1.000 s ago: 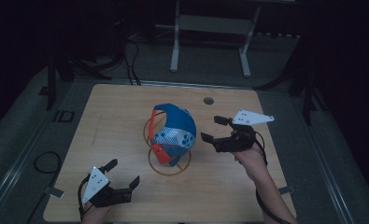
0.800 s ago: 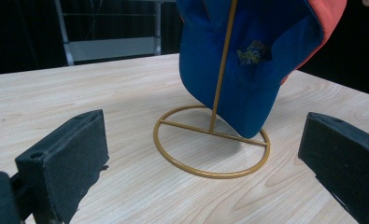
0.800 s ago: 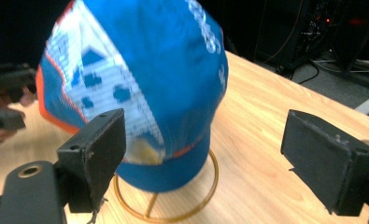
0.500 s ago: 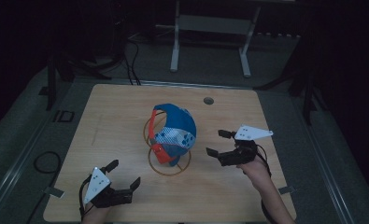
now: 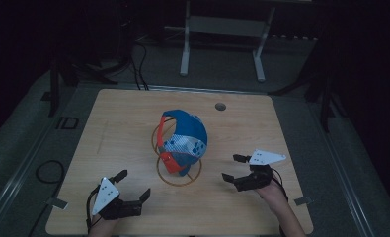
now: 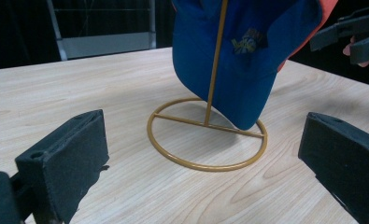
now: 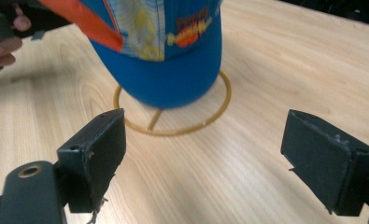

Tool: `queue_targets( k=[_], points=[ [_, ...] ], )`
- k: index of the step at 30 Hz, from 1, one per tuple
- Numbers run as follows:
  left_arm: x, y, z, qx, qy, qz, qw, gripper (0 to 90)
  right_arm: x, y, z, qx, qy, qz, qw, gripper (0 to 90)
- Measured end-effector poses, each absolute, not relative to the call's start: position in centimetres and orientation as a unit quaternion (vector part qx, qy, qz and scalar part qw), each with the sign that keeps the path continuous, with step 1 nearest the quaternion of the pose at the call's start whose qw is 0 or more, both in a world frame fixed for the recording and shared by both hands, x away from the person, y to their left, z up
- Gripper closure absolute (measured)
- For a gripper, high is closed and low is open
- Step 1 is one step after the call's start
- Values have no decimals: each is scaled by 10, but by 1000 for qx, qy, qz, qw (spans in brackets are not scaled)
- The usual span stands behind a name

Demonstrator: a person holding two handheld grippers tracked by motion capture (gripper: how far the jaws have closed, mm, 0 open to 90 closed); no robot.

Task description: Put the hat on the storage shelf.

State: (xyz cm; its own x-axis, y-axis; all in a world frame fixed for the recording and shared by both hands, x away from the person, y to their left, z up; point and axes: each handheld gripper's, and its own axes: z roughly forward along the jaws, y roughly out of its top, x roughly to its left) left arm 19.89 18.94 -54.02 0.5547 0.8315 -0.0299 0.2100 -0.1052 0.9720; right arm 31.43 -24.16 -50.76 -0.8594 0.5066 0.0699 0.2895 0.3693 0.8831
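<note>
A blue cap [image 5: 185, 139] with an orange brim and a patterned white panel hung on a gold wire stand [image 5: 178, 174] near the middle of the wooden counter [image 5: 133, 113]. The stand's round base ring lay flat on the wood, with a thin upright rod rising from its crossbar into the cap. In the left gripper view the lowest edge of the cap [image 6: 240, 60] dipped down inside the ring [image 6: 205, 163], close to the crossbar; whether it touched the wood could not be told.

The left tongs [image 5: 132, 185] sat to the lower left of the stand, near the counter's front edge, jaws spread wide and holding nothing, pointed toward the base ring. The white three-cornered plate rode on top, and a cable looped off toward the person's side.

The right tongs [image 5: 235, 168] sat to the right of the stand, apart from both cap and ring, also released with jaws well apart and nothing between them. In the right gripper view the cap [image 7: 168, 56] hung directly ahead, over the ring [image 7: 173, 128], with bare wood between the pads and the stand.

Beyond the stand, toward the far edge of the counter, was a small round hole [image 5: 220, 106]. Past that edge a pale metal frame [image 5: 222, 39] stood on the dark floor.
</note>
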Motion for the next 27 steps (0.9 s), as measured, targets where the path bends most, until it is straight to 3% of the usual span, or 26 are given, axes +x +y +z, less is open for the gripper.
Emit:
queue_targets(
  k=[27],
  points=[
    [203, 190, -551, 704, 381, 271, 535, 18, 298, -281, -548, 253, 837, 473, 106, 140]
  ],
)
